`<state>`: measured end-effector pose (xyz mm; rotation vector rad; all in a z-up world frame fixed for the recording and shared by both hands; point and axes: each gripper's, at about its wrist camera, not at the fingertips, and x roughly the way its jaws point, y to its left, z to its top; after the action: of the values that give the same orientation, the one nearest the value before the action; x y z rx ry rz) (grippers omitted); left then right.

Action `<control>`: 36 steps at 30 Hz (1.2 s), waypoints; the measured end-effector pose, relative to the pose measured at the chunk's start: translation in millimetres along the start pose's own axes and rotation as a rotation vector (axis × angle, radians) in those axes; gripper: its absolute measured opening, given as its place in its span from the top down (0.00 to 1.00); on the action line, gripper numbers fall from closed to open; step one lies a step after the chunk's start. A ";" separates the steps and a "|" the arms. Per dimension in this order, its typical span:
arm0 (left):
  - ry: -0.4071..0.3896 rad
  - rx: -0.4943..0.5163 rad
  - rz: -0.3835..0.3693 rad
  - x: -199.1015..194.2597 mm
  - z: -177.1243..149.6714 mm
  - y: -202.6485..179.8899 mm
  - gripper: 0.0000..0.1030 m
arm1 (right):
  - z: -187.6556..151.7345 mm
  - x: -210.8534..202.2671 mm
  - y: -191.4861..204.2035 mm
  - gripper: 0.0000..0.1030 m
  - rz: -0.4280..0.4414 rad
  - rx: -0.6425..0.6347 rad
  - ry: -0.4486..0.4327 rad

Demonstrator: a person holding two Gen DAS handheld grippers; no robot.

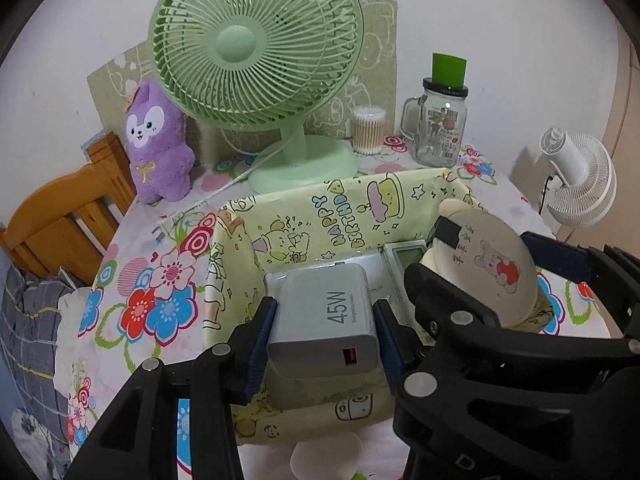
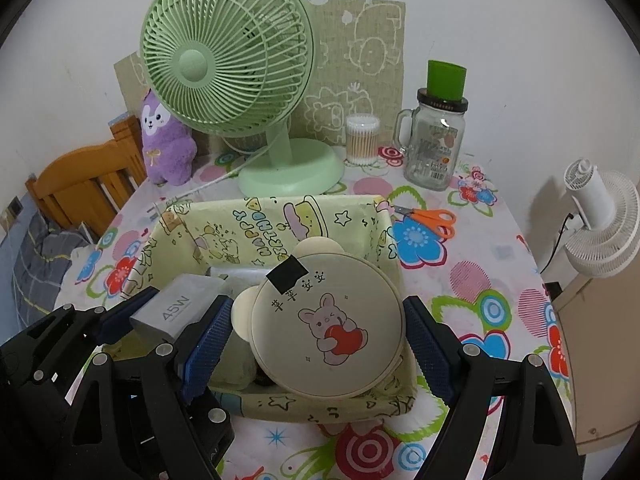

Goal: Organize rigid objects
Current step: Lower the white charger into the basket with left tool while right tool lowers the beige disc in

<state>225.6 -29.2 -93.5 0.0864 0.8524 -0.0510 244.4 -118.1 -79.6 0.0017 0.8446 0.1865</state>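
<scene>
Charger (image 1: 324,316) reads "45W"; box (image 1: 352,204) "HAPPY".

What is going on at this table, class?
A person is tidying with two hand-held tongs. The left tongs grip a grey 45W charger over the yellow cartoon-print box. The right tongs hold a round cream case with a rabbit picture over the same box. A few items already lie inside it.
</scene>
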 end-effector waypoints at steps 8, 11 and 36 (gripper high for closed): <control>-0.001 0.001 0.021 2.1 -1.6 1.6 0.35 | 1.4 4.0 2.8 0.17 -0.013 -0.029 -0.010; -0.007 0.004 0.036 1.0 -2.2 1.9 0.25 | 2.1 5.6 3.9 0.17 -0.011 -0.036 -0.017; -0.038 0.027 0.035 -17.6 -9.6 -0.2 0.04 | -4.1 1.0 3.3 0.12 0.048 0.002 0.016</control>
<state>206.9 -28.4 -86.5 0.1256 0.8123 -0.0312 241.5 -115.0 -82.8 0.0228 0.8608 0.2314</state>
